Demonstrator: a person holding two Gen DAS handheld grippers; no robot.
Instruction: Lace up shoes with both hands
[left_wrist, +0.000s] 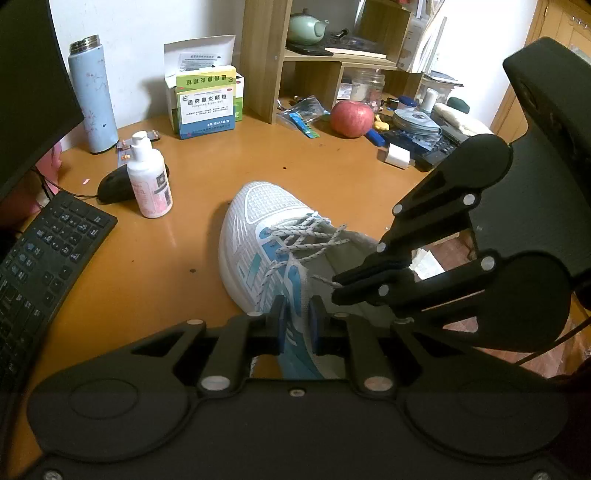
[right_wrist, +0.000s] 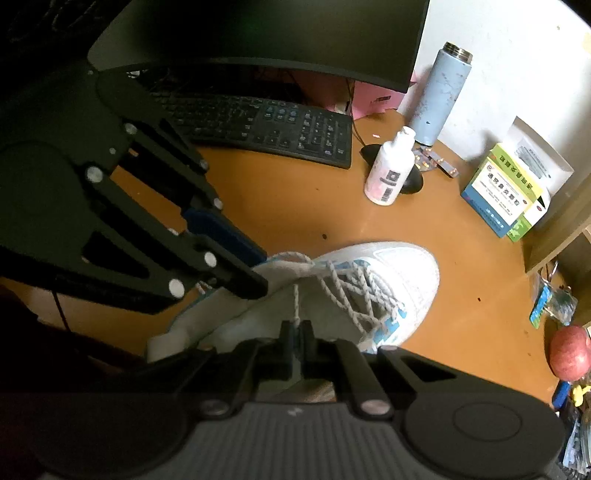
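Note:
A white and blue sneaker (left_wrist: 255, 229) (right_wrist: 402, 273) lies on the orange desk (left_wrist: 166, 258), toe pointing away, its speckled white laces loosely crossed. My left gripper (left_wrist: 298, 314) (right_wrist: 258, 273) is clamped on the blue-and-white side edge of the shoe's opening, its blue pads (left_wrist: 280, 321) pressing on both sides. My right gripper (right_wrist: 295, 326) (left_wrist: 334, 286) is shut on the free end of a lace (right_wrist: 295, 302) (left_wrist: 325, 280), which runs taut from its fingertips up to the top eyelets. In the left wrist view the right gripper reaches in over the shoe's opening from the right.
A black keyboard (left_wrist: 40, 258) and monitor (right_wrist: 258, 33) stand on the left. A white lotion bottle (left_wrist: 149, 177), black mouse (left_wrist: 114, 184), blue flask (left_wrist: 92, 92), medicine boxes (left_wrist: 207, 103), a red apple (left_wrist: 351, 118) and a cluttered wooden shelf (left_wrist: 266, 59) line the back.

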